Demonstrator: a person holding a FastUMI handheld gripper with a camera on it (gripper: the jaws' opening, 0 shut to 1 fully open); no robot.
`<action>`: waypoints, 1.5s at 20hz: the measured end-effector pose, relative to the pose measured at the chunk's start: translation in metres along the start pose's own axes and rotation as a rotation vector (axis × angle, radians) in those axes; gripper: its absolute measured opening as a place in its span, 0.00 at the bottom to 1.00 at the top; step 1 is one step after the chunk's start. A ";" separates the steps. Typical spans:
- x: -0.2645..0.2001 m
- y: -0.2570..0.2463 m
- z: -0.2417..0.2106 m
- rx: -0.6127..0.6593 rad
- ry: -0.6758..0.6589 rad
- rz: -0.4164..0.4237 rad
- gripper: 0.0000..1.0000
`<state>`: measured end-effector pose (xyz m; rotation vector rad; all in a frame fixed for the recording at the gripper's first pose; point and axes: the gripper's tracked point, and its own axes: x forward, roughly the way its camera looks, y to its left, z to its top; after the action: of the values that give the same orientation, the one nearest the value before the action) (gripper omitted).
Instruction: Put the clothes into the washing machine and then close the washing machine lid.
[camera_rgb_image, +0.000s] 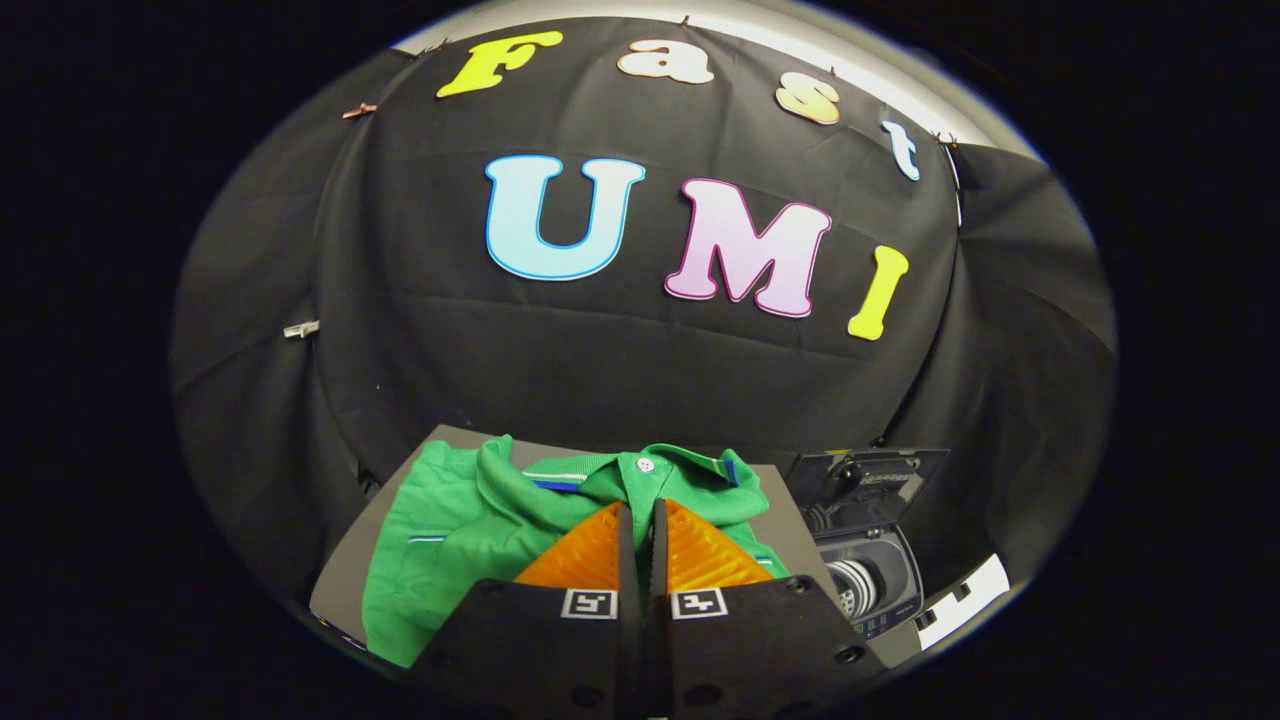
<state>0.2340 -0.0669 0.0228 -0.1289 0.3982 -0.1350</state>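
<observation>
While tool (640, 510) clenched, empty, green shirt (470, 520) lies just beyond fingers; washing machine (870, 580) right, lid up.

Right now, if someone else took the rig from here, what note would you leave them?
Gripper: fingers closed together, nothing visibly between them, hovering over the green polo shirt.
Shirt: lies spread on the grey board, collar pointing toward the booth wall, not yet gripped as far as can be seen.
Washing machine: small toy-sized unit beside the board, on the far side of the shirt from the sleeve; its lid stands open and something striped sits in the drum.
Done: lid open.
Left: open the fingers, grip the shirt, drop it in the drum, close the lid.
</observation>
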 end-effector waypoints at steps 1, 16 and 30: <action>-0.002 -0.008 0.004 0.013 -0.011 0.008 0.05; -0.012 -0.185 0.027 0.074 -0.050 0.000 0.05; 0.034 -0.362 -0.055 0.073 0.110 -0.101 0.05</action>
<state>0.2054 -0.4337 0.0141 -0.0703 0.4958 -0.2570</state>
